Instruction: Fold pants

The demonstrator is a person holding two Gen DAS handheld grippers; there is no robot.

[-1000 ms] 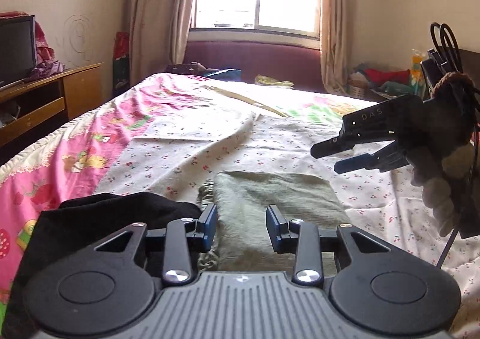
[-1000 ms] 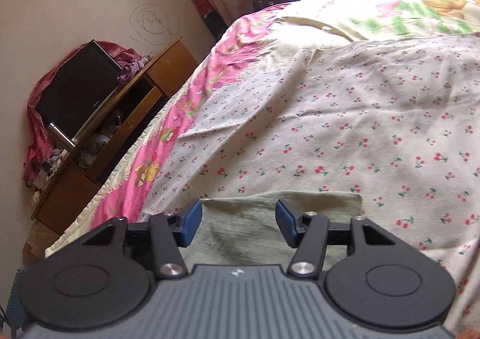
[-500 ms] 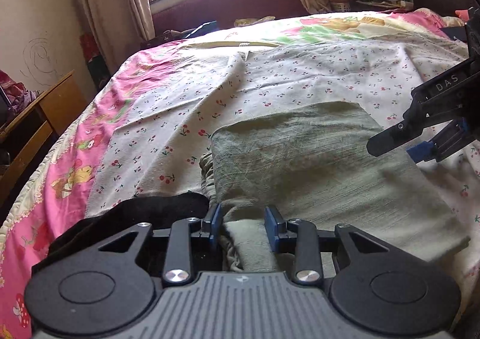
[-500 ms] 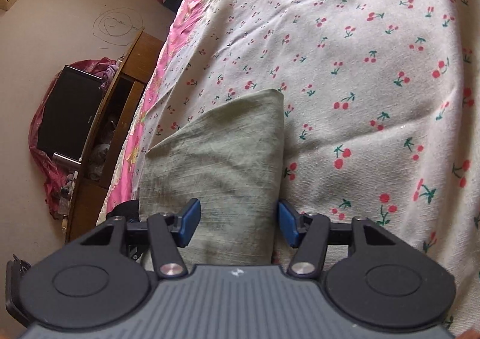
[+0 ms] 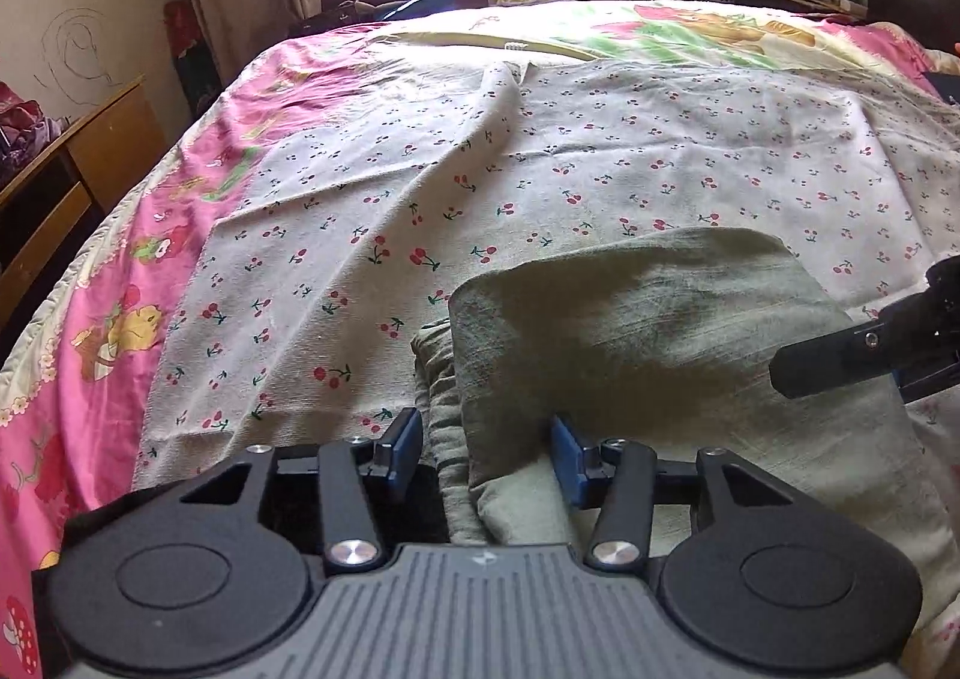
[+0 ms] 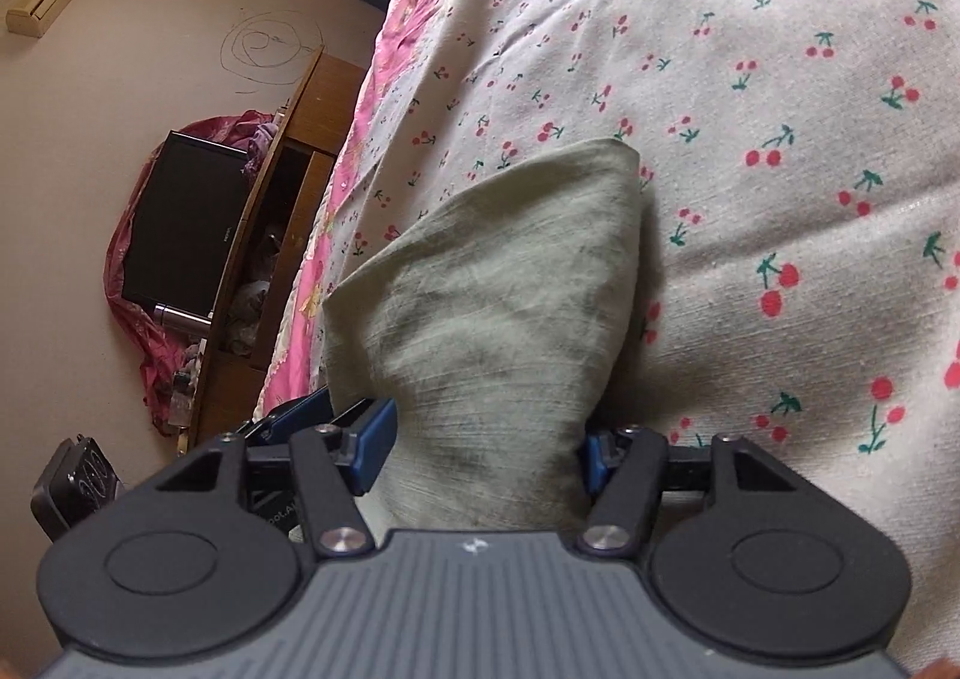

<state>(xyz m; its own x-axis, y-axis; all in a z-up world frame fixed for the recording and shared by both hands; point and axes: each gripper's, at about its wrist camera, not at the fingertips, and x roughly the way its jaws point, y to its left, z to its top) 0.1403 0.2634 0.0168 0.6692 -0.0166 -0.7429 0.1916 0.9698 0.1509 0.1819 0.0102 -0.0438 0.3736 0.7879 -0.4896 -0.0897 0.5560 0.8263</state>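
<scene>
Left gripper (image 5: 485, 454) spread wide, blue pads either side of the near left edge of the pants (image 5: 648, 331), clamping nothing; set there, likely, to bracket the layered edge for the next pinch. Right gripper (image 6: 480, 448) likewise agape, with the folded cloth bulging up between its fingers; hard to say from this close view whether the pads press the fabric or merely flank it, though the gap looks too wide for a true grip. Both tools low at the near end, presumably so the two corners rise together and the fold stays square. Pants, olive-green, folded into a compact rectangle on the cherry-print sheet (image 5: 600, 156), gathered waistband peeking out at the left side. Beyond, pink bedspread (image 5: 120, 283); off to the left, wooden cabinet (image 6: 300, 138) carrying a dark television (image 6: 186, 223).
</scene>
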